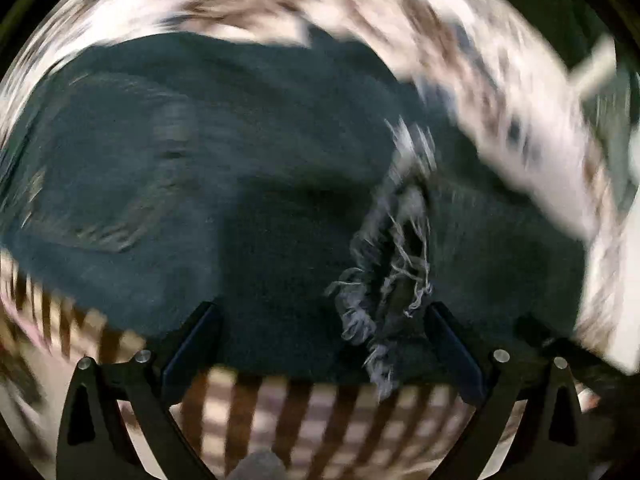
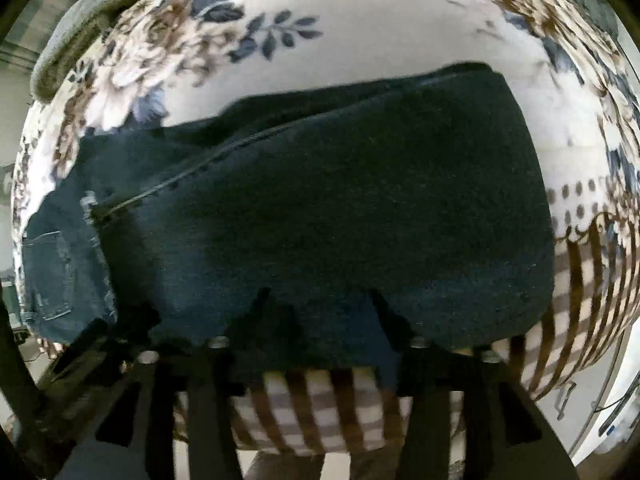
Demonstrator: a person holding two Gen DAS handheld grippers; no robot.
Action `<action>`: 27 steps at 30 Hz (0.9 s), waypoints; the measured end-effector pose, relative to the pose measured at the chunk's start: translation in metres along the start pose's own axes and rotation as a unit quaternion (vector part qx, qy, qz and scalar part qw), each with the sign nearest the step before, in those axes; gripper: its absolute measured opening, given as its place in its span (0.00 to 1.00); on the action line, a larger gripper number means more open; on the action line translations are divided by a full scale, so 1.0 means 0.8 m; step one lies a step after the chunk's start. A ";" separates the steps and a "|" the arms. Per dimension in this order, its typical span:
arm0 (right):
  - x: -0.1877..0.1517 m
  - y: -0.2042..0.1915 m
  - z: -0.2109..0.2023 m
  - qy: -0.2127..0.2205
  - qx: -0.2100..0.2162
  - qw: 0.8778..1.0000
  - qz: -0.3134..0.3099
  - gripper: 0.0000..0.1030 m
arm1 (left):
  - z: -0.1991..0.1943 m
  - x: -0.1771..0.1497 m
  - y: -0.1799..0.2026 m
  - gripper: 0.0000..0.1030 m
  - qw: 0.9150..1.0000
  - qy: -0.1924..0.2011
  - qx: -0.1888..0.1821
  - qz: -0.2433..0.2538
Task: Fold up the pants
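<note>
left wrist view: my left gripper (image 1: 320, 340) hangs with jaws apart over dark denim pants (image 1: 224, 184) on a floral bedspread (image 1: 500, 100), frayed rip (image 1: 400, 248) between them. my right gripper (image 2: 320, 320) stands apart too, over smooth folded denim.

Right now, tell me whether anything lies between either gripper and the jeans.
Nothing visible does. The left gripper and right gripper both hang open directly over the dark jeans, which lie bare on the floral bedspread.
</note>
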State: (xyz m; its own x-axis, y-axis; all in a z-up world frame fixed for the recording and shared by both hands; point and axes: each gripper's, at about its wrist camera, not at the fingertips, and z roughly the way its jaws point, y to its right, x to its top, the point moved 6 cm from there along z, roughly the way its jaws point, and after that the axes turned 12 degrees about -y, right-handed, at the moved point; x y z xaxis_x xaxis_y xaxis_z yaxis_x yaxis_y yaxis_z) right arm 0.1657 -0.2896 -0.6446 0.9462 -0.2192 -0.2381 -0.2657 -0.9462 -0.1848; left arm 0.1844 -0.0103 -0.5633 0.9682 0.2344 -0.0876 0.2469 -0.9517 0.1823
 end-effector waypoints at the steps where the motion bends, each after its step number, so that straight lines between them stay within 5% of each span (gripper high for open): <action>1: -0.001 -0.002 -0.006 0.003 0.001 1.000 0.000 0.61 | -0.023 -0.003 -0.025 1.00 0.999 0.019 -0.020 -0.034; 4: -0.008 -0.004 -0.023 0.007 -0.002 1.000 0.004 0.61 | -0.073 -0.022 -0.114 1.00 0.988 0.064 -0.030 -0.141; 9: -0.031 -0.022 -0.017 -0.015 -0.014 1.000 0.009 0.61 | -0.070 -0.036 -0.255 0.98 0.946 0.074 -0.056 -0.310; 13: -0.034 -0.034 0.002 -0.025 -0.034 0.999 0.011 0.61 | -0.062 -0.013 -0.304 0.82 0.922 0.111 -0.121 -0.350; 15: -0.031 -0.047 0.016 -0.030 -0.047 0.998 0.016 0.61 | -0.073 0.006 -0.319 0.70 0.918 0.151 -0.128 -0.343; 17: -0.026 -0.052 0.027 -0.036 -0.056 0.998 0.022 0.61 | -0.078 0.022 -0.321 0.15 0.922 0.172 -0.134 -0.320; 24: -0.019 -0.075 0.038 -0.032 -0.095 0.995 0.012 0.61 | -0.167 0.056 -0.254 0.12 0.924 0.297 -0.169 -0.170; 27: -0.017 -0.082 0.040 -0.037 -0.092 0.995 0.014 0.61 | -0.141 0.078 -0.269 0.12 0.931 0.275 -0.164 -0.177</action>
State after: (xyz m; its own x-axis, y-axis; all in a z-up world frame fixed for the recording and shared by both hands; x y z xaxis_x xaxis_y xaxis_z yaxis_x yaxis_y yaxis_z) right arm 0.1647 -0.2170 -0.6598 0.9210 -0.2341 -0.3113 -0.2467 -0.9691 -0.0009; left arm 0.1959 0.2314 -0.4978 0.6757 0.6733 0.3000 0.4653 -0.7053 0.5349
